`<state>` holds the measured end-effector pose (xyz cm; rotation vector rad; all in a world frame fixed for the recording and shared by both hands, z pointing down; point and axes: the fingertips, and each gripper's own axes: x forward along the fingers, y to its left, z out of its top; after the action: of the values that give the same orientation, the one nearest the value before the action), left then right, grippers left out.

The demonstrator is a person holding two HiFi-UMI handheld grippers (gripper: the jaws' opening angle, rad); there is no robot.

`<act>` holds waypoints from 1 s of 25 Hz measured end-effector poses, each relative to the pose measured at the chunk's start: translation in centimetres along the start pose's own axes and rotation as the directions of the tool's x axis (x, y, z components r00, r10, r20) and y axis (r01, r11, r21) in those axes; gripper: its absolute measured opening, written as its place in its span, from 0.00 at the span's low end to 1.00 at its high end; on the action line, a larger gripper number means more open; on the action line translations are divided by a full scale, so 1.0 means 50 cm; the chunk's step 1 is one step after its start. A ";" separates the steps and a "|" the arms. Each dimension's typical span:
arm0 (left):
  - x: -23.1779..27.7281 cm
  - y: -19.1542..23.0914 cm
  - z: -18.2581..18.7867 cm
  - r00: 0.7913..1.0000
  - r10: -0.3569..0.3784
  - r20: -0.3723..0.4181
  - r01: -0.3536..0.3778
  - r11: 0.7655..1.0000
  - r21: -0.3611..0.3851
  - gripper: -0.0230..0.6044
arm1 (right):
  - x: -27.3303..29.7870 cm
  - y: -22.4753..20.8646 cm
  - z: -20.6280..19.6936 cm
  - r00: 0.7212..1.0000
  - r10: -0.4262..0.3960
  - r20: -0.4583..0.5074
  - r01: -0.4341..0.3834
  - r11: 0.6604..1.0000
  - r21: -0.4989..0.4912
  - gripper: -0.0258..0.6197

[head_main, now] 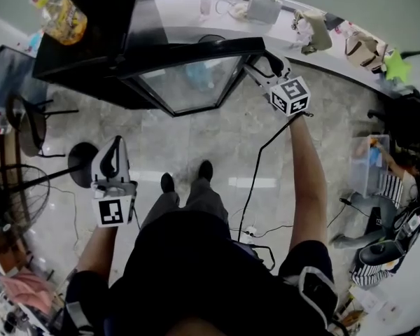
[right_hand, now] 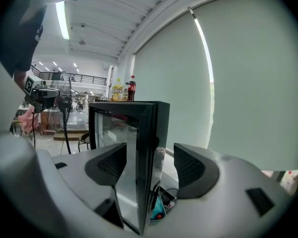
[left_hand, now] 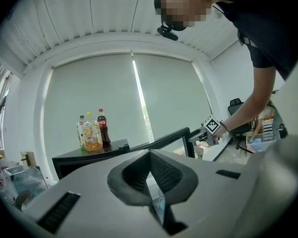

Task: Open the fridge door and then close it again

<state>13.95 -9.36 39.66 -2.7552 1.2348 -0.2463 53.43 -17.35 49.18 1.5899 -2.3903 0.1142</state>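
The black fridge (head_main: 91, 54) stands at the upper left of the head view, its glass door (head_main: 196, 82) swung out toward me. My right gripper (head_main: 255, 65) sits at the door's free edge. In the right gripper view the jaws (right_hand: 150, 165) stand open, with the door's black edge (right_hand: 146, 152) between them and a gap on the right side. My left gripper (head_main: 110, 161) hangs low at the left, away from the fridge. Its pads (left_hand: 150, 175) are shut together with nothing between them. From there the fridge (left_hand: 89, 157) and its open door (left_hand: 169, 139) show ahead.
Several drink bottles (head_main: 59, 9) stand on the fridge top. A floor fan (head_main: 14, 201) and a chair (head_main: 28, 121) are at the left. A counter (head_main: 378, 65) with bags runs along the back right. A black cable (head_main: 255, 180) trails across the tiled floor; a blue crate (head_main: 371, 163) sits at the right.
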 end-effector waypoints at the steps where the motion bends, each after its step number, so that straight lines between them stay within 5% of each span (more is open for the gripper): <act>1: 0.002 -0.001 -0.003 1.000 0.007 -0.007 -0.007 1.000 0.003 0.07 | 0.006 -0.004 -0.002 1.000 0.013 0.006 -0.013 1.000 0.001 0.52; 12: 0.021 -0.017 -0.021 0.998 0.042 -0.048 -0.041 0.999 0.031 0.07 | 0.063 -0.004 -0.008 0.982 0.185 0.047 -0.185 0.983 0.014 0.46; 25: 0.025 -0.016 -0.036 0.997 0.047 -0.066 -0.045 0.998 0.032 0.07 | 0.060 -0.004 -0.009 0.973 0.228 0.040 -0.229 0.973 0.010 0.43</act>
<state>15.01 -9.82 41.69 -2.7095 1.2978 -0.3520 52.60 -20.02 50.41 1.3280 -2.6007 0.1477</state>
